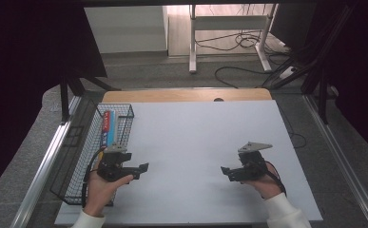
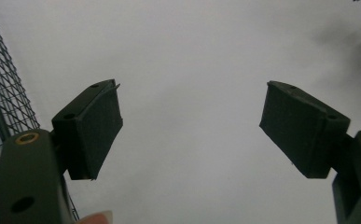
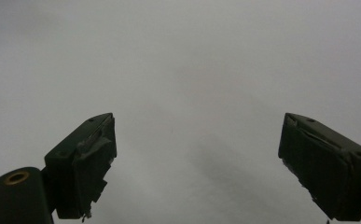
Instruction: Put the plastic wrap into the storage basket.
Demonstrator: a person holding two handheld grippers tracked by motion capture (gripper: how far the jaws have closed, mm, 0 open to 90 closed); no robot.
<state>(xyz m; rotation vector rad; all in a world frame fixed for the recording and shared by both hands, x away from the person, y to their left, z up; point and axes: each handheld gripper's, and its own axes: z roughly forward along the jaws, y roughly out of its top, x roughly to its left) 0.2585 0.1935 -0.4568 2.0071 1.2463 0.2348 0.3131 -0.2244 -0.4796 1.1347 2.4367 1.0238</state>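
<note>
Hands come in from the near edge of a table with a white top (image 1: 205, 142), and each hand holds a black gripper low over it. The left gripper (image 1: 141, 168) sits near the left side, just beside a black wire basket (image 1: 79, 166) that stands along the table's left edge. Its jaws are wide apart with nothing between them. In the left gripper view the basket's mesh (image 2: 3, 88) shows at the left. The right gripper (image 1: 225, 171) is well apart from the left one, over on the right half of the table. Its jaws are wide apart too, and hold nothing. The two grippers point toward each other across the bare white top. Inside the basket, at its far end, lies a long box (image 1: 107, 127) with red and blue on it.
</note>
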